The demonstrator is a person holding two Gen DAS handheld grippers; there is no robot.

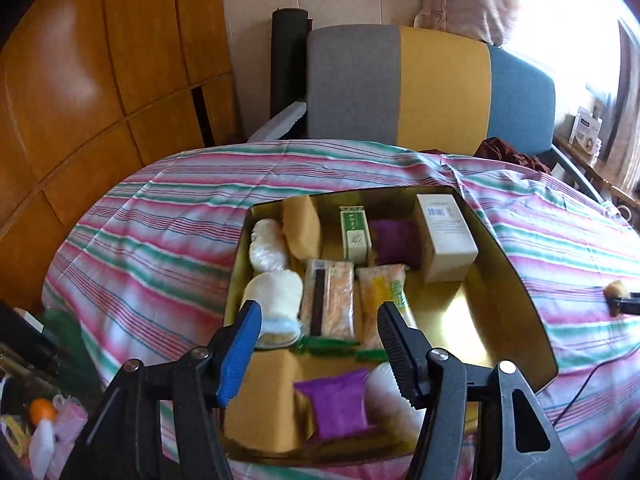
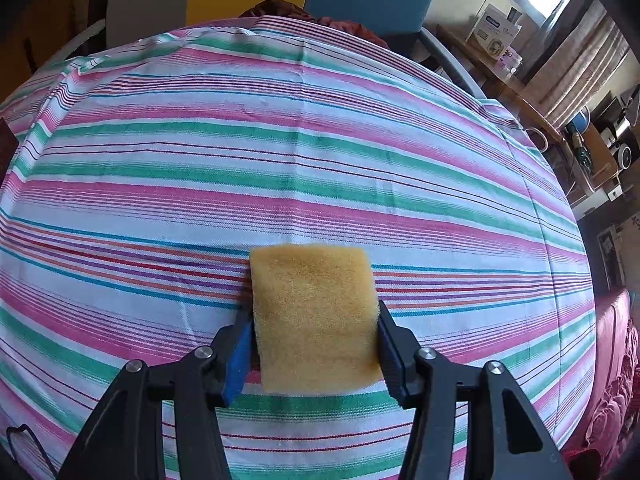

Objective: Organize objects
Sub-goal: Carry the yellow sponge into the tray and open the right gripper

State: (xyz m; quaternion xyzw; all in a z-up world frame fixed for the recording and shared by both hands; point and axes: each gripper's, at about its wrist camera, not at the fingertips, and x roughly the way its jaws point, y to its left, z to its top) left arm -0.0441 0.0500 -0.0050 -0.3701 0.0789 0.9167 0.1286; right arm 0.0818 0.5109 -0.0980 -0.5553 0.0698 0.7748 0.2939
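Broadly, a striped cloth [image 2: 280, 160] is spread over the table, with a gold rectangular box [image 1: 516, 280] set on it. Above the box the left gripper [image 1: 316, 344] is held spread, gripping nothing. Over bare cloth, a porous yellow sponge [image 2: 316, 320] is pinched flat between the right gripper [image 2: 314, 344] pads.

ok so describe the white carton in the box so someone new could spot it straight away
On the striped bedspread sits a gold-lined box full of small items. In its far right corner stands the white carton, just right of a purple pouch. It is the tallest item there, plain white with a barcode label on top.
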